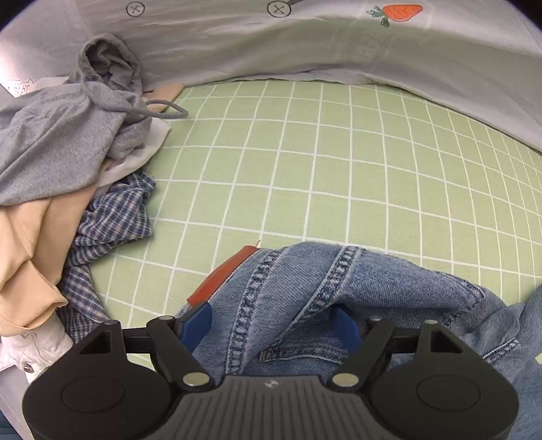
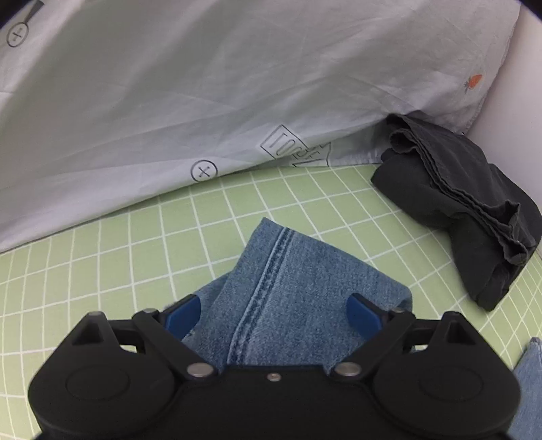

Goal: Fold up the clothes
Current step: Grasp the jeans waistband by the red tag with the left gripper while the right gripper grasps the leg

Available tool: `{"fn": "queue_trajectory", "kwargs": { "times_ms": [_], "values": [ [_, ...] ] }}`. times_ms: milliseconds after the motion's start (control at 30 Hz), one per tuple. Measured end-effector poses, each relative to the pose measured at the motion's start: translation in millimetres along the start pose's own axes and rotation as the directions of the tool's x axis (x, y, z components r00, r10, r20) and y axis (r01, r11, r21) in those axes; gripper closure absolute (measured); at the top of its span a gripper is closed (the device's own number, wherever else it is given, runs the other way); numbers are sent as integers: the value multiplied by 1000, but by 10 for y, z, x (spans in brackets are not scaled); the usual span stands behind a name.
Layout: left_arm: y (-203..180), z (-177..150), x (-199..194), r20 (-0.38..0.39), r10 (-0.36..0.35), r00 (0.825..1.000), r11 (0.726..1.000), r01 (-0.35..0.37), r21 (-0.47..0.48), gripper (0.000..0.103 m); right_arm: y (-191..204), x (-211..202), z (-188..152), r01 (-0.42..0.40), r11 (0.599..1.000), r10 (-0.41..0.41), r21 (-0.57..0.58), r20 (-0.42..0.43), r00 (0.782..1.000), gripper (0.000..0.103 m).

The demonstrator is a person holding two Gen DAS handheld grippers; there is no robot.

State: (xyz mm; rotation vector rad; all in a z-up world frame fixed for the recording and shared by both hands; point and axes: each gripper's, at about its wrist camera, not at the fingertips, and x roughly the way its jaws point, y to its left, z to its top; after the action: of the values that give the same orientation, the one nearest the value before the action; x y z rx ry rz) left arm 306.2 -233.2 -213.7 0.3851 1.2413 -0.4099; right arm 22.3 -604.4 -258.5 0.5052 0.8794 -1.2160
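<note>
Fold job on a green grid-pattern sheet (image 1: 305, 162), jeans (image 1: 321, 304) bunched at the near edge. Left gripper (image 1: 271, 325) spread wide with blue fingers (image 1: 198, 323) either side of a thick denim fold — waistband end by the look of the heavy seams and a red-orange patch (image 1: 220, 277) poking out at the left. Denim between the fingers, but jaws apart, not pinching anything. Same story over on the right gripper (image 2: 272, 311): blue pads (image 2: 183, 313) well apart, a jeans leg (image 2: 288, 287) running out between them toward the far side, double-stitched seam down the middle, folded corner pointing away. Not clamped either, just straddling the cloth. Another bit of denim (image 2: 532, 379) peeking in at the near right edge.

Off to the left, a messy laundry pile: grey hoodie (image 1: 61, 135) on top with its drawstring (image 1: 166, 111) trailing onto the sheet, peach garment (image 1: 30, 243) under it, blue plaid shirt (image 1: 111, 216) spilling out toward the middle, something white with a snap button (image 1: 30, 348) at the near left. On the far right — a dark charcoal garment (image 2: 464, 206), roughly folded, near the wall (image 2: 521, 101). Across the far side, a pale grey duvet (image 1: 271, 44) with printed doodles, including a carrot (image 1: 399, 13).
</note>
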Motion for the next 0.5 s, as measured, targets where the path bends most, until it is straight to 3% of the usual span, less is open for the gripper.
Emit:
{"fn": "queue_trajectory", "kwargs": {
  "times_ms": [100, 167, 300, 433, 500],
  "values": [
    [96, 24, 79, -21, -112, 993, 986, 109, -128, 21, -79, 90, -97, 24, 999, -23, 26, -38, 999, 10],
    [214, 6, 81, -7, -205, 979, 951, 198, -237, 21, -140, 107, -173, 28, 999, -27, 34, -45, 999, 13],
    [465, -70, 74, 39, -327, 944, 854, 313, -415, 21, -279, 47, -368, 16, 999, -16, 27, -23, 1000, 18],
    [673, -134, 94, 116, -426, 897, 708, 411, -575, 18, -350, -17, -472, 18, 1000, -18, -5, -13, 1000, 20],
    [708, -109, 109, 125, -436, 891, 671, 414, -615, 18, -389, -34, -492, 18, 1000, -18, 2, -18, 1000, 20]
  ]
}}
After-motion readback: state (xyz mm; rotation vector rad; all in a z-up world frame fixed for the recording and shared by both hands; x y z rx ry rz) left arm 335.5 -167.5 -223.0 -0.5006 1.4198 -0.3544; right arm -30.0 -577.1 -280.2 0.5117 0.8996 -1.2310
